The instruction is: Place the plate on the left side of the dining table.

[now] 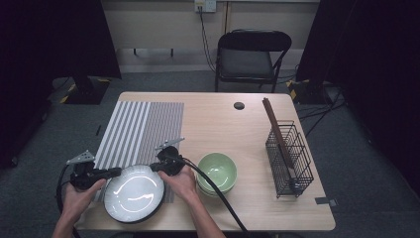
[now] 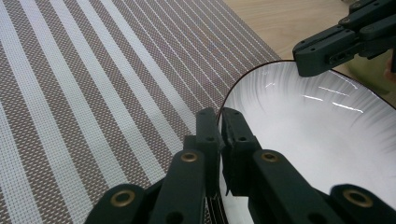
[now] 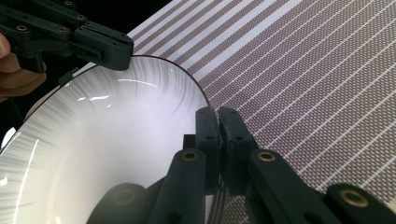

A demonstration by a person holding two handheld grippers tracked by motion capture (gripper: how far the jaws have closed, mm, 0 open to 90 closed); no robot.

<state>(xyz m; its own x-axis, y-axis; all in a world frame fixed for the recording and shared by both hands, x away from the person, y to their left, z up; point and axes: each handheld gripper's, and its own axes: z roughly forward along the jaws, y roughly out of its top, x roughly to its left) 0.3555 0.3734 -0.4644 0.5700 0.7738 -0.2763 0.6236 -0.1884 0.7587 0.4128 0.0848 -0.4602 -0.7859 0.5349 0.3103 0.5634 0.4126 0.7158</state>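
Gripping plate (image 1: 133,193) rim, both sides: left tongs (image 1: 115,172) clenched at 9 o'clock, right tongs (image 1: 154,167) at 2 o'clock. Plate at worktop (image 1: 223,119) front-left, overlapping striped mat (image 1: 141,126). Grasp step; next likely level two-handed lift.

Black grippers (image 1: 94,174), brass screws (thick cables), bare forearms

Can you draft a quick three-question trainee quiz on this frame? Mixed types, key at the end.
1. True or false: both tongs, left tongs and right tongs, are shut on the rim of the white plate.
2. What lies under the far part of the plate? A) striped placemat B) wire basket C) chair
3. Fill in: right of the plate stand stacked ____ bowls.

Key: 1 true; 2 A; 3 green.
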